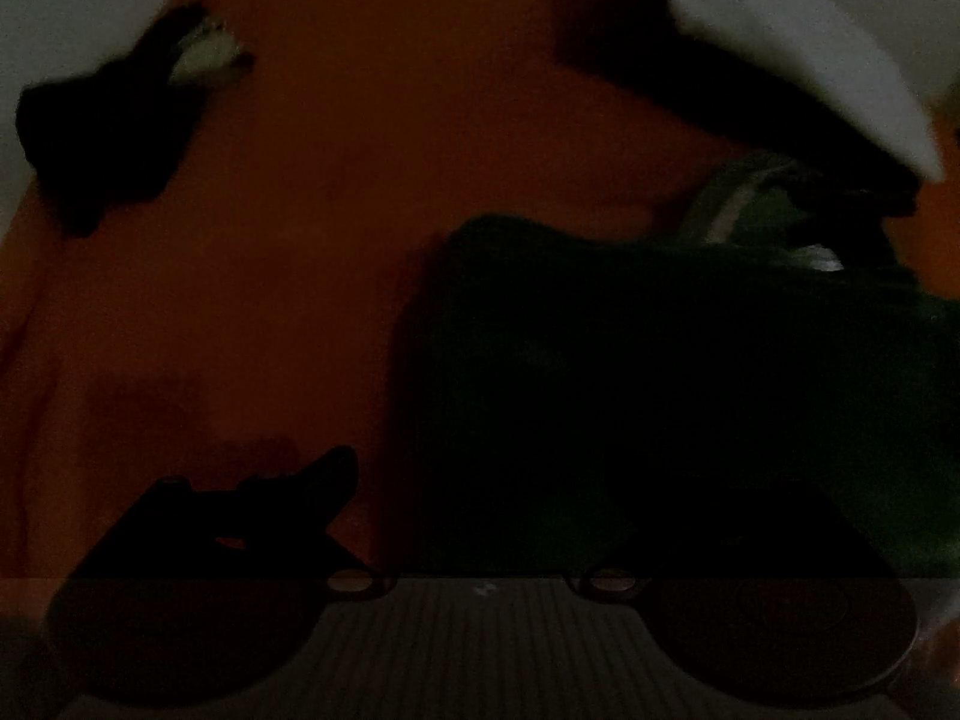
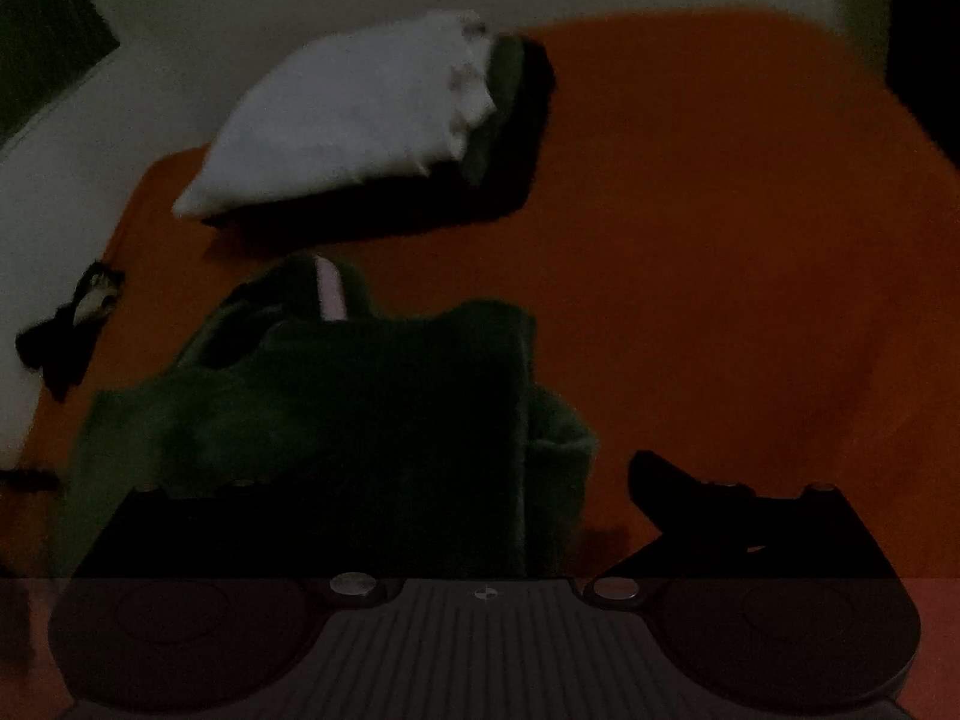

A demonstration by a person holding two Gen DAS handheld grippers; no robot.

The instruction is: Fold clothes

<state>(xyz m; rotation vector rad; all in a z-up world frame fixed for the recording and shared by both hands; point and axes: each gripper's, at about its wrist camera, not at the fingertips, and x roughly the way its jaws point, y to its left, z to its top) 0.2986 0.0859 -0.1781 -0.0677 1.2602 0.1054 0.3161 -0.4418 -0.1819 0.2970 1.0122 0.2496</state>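
Observation:
A dark green garment (image 1: 660,360) lies folded in a thick bundle on the orange sheet (image 1: 300,240), with a pale striped edge at its far side. My left gripper (image 1: 510,492) hovers over its left edge, jaws wide apart; one finger (image 1: 288,498) is over bare sheet, the other is lost in the dark over the cloth. In the right wrist view the same green garment (image 2: 360,408) fills the lower left. My right gripper (image 2: 432,498) stands open above its right edge, its right finger (image 2: 690,492) over the orange sheet (image 2: 720,240). Nothing is pinched by either.
A folded white cloth (image 2: 348,120) rests on a stack of dark folded garments (image 2: 510,138) behind the green one; the white cloth (image 1: 810,48) also shows top right in the left wrist view. A small black item (image 1: 108,138) lies at the sheet's left edge. The scene is very dim.

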